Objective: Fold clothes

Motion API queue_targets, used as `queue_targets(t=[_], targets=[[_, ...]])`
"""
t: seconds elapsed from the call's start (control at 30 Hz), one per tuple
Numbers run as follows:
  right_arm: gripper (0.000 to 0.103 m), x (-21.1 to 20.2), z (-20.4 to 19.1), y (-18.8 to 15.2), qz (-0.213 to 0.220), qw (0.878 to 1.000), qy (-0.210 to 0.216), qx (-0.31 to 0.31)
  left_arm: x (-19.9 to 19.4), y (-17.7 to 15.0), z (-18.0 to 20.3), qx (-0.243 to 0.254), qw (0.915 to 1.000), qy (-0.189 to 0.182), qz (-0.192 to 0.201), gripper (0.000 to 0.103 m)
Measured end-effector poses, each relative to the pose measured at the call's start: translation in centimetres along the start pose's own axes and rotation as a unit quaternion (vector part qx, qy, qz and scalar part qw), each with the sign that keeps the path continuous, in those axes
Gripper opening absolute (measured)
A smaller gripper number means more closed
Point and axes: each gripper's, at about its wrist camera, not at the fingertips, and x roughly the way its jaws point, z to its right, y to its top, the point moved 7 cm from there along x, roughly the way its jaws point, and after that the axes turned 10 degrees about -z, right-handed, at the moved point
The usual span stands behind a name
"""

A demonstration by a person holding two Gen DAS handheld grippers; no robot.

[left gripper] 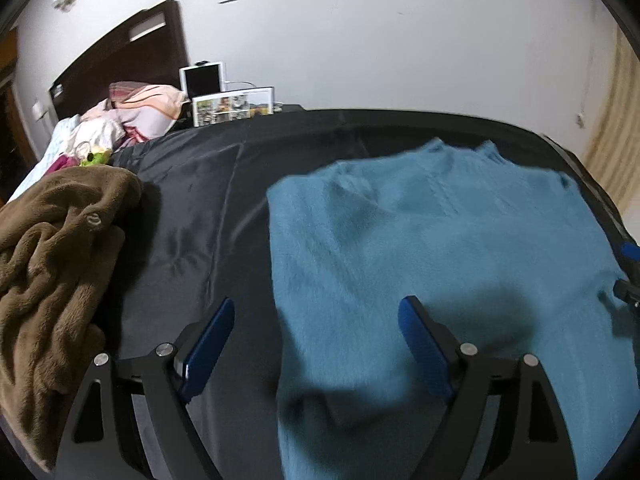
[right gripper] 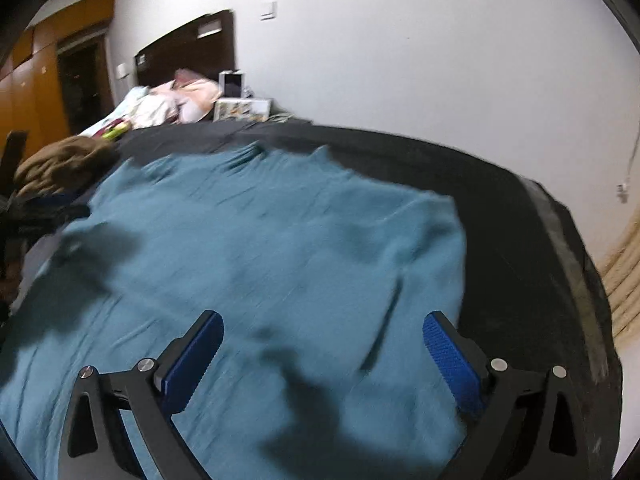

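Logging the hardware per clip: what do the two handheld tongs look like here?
Both match. The left tongs and right tongs have black, angular linkage arms with triangular cut-outs and silver round pivot pins, carrying flat blue pads with a ridged texture. No cables, hands or sleeves show.

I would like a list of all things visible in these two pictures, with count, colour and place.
sweater: one, blue, spread flat on the black sheet
black sheet: one, covers the work surface
brown blanket: one, crumpled, left of the sweater
bedding: a pile, pink and white, on the bed behind
headboard: one, dark brown, against the white wall
photo box: one, white, beyond the sheet
left claw: one, black with blue pads, open, over the sweater's left edge
right claw: one, same colours, open, above the sweater
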Motion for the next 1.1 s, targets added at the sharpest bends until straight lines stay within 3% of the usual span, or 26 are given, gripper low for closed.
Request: queue_targets(t=[0.23,0.37,0.53,0.93,1.1], targets=[[0.101,-2.5,-1.1,-6.4,-0.029,0.999,0.038,0.016,-2.2,-4.7,0.9,0.059,0.9982,-0.007,-0.011,0.087],[0.101,-3.0,-1.9,-10.0,-0.045,0.998,0.031,0.024,-3.4,-7.3,1.0,0.067,0.9976,-0.008,-0.013,0.087],[0.101,-3.9,-5.4,-13.8,-0.066,0.997,0.023,-0.030,-5.3,-10.7,1.3,0.086,0.9960,-0.017,-0.015,0.088],[0.102,-7.4,-7.4,-19.0,-0.032,0.999,0.021,-0.019,-9.8,-19.0,1.4,0.119,0.9926,-0.024,-0.007,0.088],[0.102,-9.1,-7.5,-21.2,-0.021,0.999,0.037,-0.013,-12.6,-21.4,0.8,0.130,0.9901,-0.051,0.006,0.088]])
